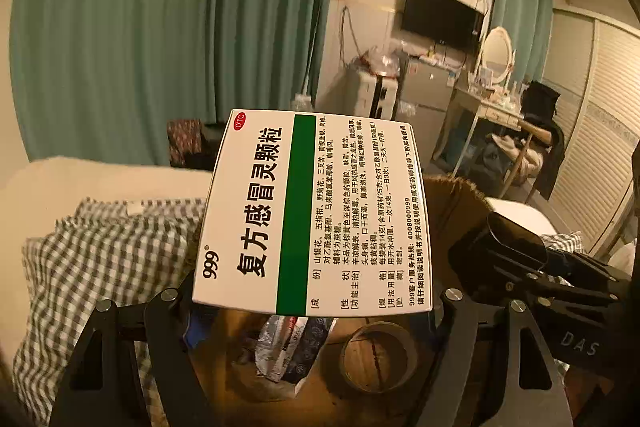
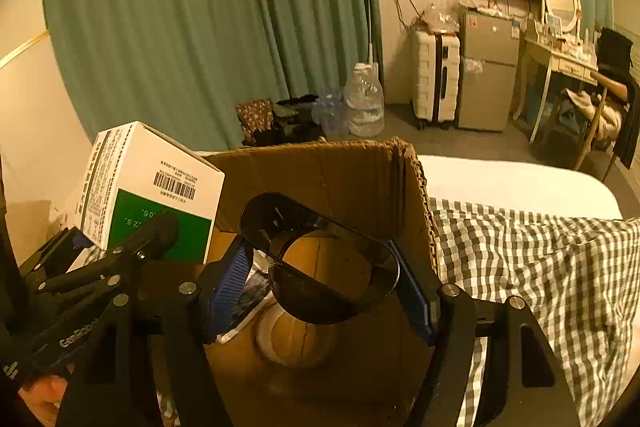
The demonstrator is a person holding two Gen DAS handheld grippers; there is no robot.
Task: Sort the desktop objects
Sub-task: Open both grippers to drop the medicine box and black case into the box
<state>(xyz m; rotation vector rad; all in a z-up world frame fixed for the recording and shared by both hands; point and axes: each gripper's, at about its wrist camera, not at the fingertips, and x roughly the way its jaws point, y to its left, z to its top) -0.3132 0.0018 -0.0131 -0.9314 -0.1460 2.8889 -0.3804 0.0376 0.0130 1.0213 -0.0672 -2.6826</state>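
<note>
My left gripper (image 1: 310, 301) is shut on a white and green medicine box (image 1: 312, 211), which hides its fingertips. The box hangs over an open cardboard box (image 1: 452, 203). Inside the carton lie a tape roll (image 1: 378, 357) and a foil packet (image 1: 284, 347). My right gripper (image 2: 320, 279) is shut on dark sunglasses (image 2: 280, 217), its blue pads (image 2: 228, 279) pressing both sides. It hovers above the cardboard box (image 2: 320, 171), with the tape roll (image 2: 296, 339) below. The medicine box (image 2: 152, 187) and left gripper (image 2: 120, 251) show at left; the right gripper (image 1: 520, 267) shows at right.
The carton rests on a bed with a checked cloth (image 2: 540, 267) and a white sheet (image 2: 520, 187). Green curtains (image 2: 200, 27) hang behind. Farther off stand water bottles (image 2: 364, 103), a white suitcase (image 2: 436, 75), a small fridge (image 2: 488, 67) and a dressing table (image 2: 560, 59).
</note>
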